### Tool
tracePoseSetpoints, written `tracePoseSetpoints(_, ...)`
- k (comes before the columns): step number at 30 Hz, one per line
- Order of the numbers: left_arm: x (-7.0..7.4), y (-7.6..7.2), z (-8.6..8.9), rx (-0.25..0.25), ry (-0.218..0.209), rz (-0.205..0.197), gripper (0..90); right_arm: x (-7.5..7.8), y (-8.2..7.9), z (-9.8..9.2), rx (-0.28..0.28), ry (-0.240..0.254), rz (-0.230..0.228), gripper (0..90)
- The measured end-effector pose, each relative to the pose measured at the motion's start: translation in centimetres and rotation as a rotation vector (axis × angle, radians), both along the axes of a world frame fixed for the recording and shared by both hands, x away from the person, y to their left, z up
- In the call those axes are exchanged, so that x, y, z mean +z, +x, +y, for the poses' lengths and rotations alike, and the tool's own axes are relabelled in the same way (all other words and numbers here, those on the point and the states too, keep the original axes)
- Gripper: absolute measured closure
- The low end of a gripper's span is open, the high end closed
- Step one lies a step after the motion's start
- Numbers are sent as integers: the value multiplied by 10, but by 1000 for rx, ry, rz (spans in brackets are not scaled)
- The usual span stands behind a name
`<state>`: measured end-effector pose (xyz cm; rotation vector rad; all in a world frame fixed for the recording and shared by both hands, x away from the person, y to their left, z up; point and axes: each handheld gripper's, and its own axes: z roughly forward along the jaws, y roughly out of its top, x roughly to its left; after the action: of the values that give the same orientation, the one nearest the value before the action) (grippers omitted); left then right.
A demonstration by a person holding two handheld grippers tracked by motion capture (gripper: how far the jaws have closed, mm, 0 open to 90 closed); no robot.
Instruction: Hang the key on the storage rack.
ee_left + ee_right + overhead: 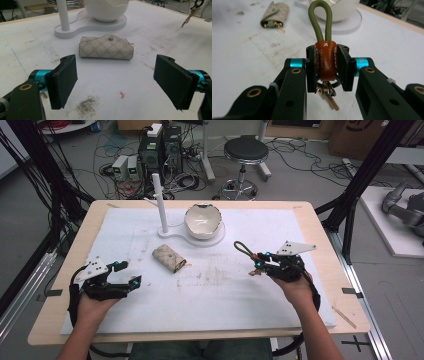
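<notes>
Clamped in the right gripper (pixel 325 72), an olive cord key fob with brown leather tab (pixel 325 60) hangs ready at lower centre, while the left gripper (pixel 115 82) gapes wide toward the beige patterned key pouch (pixel 106 47) mid-tabletop (pixel 30 55).

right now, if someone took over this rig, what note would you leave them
Right gripper: shut on the keychain by its brown leather tab, green cord loop up, key hanging below, above the table's right side.
Left gripper: open, holding nothing, low over the white mat, aimed at the key pouch.
Pouch lies flat, in front of the white stand with post and bowl.
Done: keychain picked up.
Left: probably taking the pouch; goal unclear.
</notes>
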<state>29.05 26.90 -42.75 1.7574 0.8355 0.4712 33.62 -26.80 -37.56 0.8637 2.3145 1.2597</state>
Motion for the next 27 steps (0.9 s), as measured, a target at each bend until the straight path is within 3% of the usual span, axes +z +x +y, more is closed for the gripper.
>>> tracePoseSetpoints(9, 0, -2, 1, 3, -9, 2, 192, 25, 14, 23, 30, 21, -20, 722)
tracePoseSetpoints(27, 0, -3, 3, -7, -35, 0, 192, 65, 44, 81, 95, -44, -73, 720)
